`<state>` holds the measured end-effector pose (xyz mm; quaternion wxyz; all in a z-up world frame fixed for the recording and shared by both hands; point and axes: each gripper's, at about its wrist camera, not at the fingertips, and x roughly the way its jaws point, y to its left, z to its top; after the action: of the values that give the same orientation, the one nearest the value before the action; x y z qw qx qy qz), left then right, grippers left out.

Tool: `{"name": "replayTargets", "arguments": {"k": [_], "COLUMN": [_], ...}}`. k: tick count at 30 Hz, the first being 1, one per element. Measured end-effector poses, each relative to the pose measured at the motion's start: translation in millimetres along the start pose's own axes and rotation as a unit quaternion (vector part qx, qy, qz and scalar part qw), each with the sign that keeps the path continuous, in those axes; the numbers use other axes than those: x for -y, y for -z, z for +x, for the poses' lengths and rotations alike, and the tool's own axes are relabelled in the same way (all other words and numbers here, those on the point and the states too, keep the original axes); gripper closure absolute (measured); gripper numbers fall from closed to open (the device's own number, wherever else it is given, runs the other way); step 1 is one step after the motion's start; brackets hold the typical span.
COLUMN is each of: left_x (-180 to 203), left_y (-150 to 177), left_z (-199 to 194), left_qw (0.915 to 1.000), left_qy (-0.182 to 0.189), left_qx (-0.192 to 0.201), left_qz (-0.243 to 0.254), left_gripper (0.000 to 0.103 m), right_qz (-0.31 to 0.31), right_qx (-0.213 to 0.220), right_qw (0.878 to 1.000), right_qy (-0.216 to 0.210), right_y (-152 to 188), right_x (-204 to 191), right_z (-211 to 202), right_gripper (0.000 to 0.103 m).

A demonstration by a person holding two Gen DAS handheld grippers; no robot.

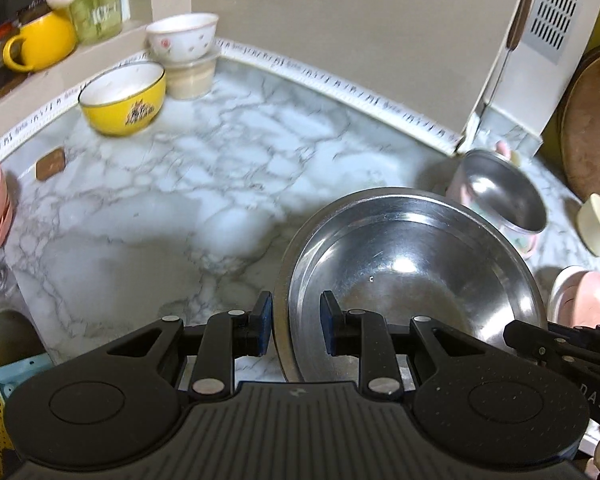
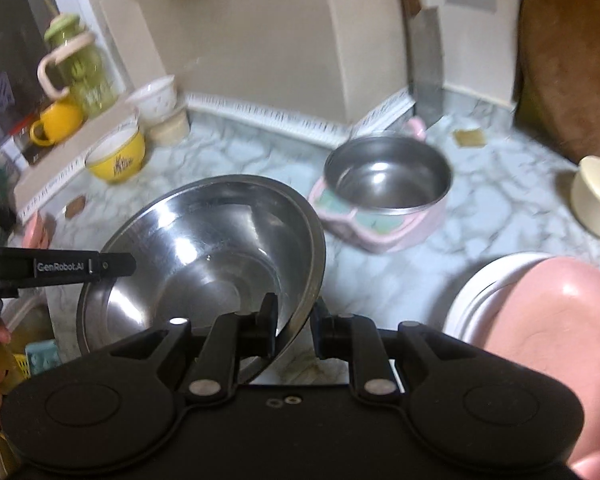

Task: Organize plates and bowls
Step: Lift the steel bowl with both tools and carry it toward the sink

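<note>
You had both grippers angled down over the counter, sharing one load. Your left gripper was clamped on the near rim of the large steel bowl, one pad outside the wall and one inside. Your right gripper pinched the opposite edge of the same bowl the same way, so the bowl hung tilted between the two tools, above the marble counter.

The counter ran back to a beige wall edged with a patterned white strip. A window ledge on the left carried a yellow mug and a green bottle.

A yellow bowl sat empty near that ledge, just beside a floral white bowl stacked on a beige one. A smaller steel bowl rested in a pink container, empty as well. A cream cup stood well apart on the right.
</note>
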<state>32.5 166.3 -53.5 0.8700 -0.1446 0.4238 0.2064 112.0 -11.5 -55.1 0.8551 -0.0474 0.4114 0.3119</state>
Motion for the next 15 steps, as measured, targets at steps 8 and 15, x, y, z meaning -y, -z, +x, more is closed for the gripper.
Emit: {"name": "replayTargets", "arguments": {"k": [8,15], "left_x": [-6.6,-6.5], "left_y": [10.8,15.6], "left_z": [22.9,32.7], "left_qw": [0.9999,0.9997], "left_qy": [-0.012,-0.014], "left_qx": [-0.01,-0.02], "left_qz": [-0.005,-0.004], "left_gripper": [0.079,0.079], "right_qz": [-0.012,-0.014], "right_qx": [-0.02,-0.034], "right_qw": [1.0,0.999], "right_qy": [0.001,0.005], "right_y": [11.4,12.8], "right_x": [-1.6,-0.8], "right_z": [26.5,35.2], "right_gripper": [0.085,0.085]}}
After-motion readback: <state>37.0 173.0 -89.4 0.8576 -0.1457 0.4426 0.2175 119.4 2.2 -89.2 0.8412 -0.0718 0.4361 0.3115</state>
